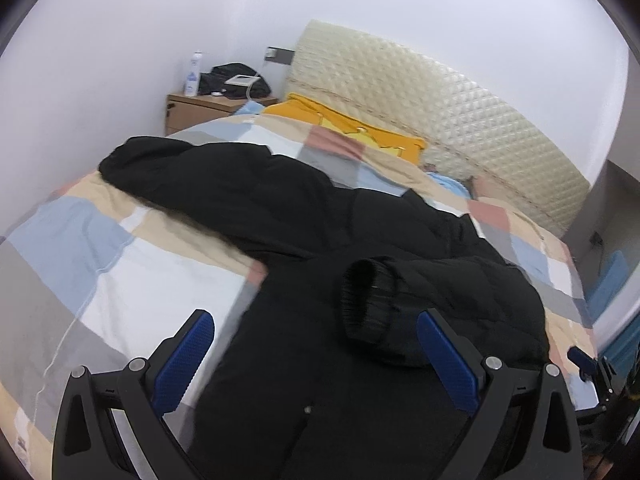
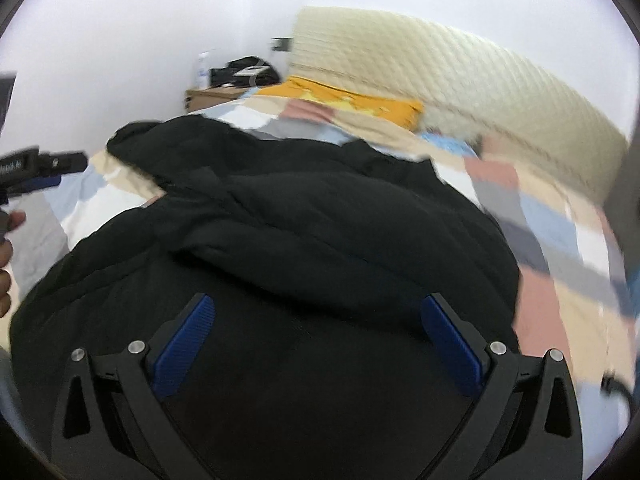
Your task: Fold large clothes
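Jacket (image 1: pixel 320 208) folding on the bed (image 1: pixel 120 264), mid-way: one sleeve (image 1: pixel 384 304) already lies across the body, and both tools hang free above it.

Left gripper (image 1: pixel 316 344) stands wide with nothing between its blue pads, the sleeve cuff just ahead of it toward the right pad. Right gripper (image 2: pixel 318 332) is also spread wide and empty, low over the jacket's near part; that view is smeared, so whether it touches the cloth is hard to say. Far sleeve (image 1: pixel 160 160) still trails out over the checked cover, so the next move probably calls for a pinch on a loose edge, then drawing it inward.
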The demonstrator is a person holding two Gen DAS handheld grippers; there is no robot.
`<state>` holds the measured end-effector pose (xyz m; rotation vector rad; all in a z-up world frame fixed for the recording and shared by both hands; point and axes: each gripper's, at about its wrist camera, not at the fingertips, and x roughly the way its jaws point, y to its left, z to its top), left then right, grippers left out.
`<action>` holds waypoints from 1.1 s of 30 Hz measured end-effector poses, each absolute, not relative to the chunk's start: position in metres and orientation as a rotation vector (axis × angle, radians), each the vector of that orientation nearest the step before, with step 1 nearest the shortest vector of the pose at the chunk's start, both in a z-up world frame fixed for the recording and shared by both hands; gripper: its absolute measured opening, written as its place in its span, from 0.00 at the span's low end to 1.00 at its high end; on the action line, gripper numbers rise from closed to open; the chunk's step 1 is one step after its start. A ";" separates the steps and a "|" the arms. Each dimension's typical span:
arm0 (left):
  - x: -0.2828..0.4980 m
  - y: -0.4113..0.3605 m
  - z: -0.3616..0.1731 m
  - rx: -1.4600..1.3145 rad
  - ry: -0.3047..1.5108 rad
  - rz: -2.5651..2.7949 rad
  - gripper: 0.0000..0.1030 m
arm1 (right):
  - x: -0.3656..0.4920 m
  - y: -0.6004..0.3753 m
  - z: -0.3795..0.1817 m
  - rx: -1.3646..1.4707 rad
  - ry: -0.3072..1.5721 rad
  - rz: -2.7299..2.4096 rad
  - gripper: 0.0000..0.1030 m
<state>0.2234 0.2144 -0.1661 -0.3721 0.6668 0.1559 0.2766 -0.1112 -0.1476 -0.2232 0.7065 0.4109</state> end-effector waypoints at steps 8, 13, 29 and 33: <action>0.225 0.193 -0.167 -0.350 0.679 0.135 0.99 | 0.297 -0.214 -0.167 0.222 0.750 0.300 0.99; 0.221 0.183 -0.167 -0.348 0.674 0.140 0.99 | 0.321 -0.250 -0.194 0.481 0.786 0.284 0.98; 0.231 0.158 -0.181 -0.288 0.696 0.143 0.99 | 0.372 -0.288 -0.246 0.801 0.798 0.280 0.73; 0.233 0.149 -0.181 -0.255 0.697 0.130 0.99 | 0.376 -0.291 -0.244 0.755 0.807 0.244 0.31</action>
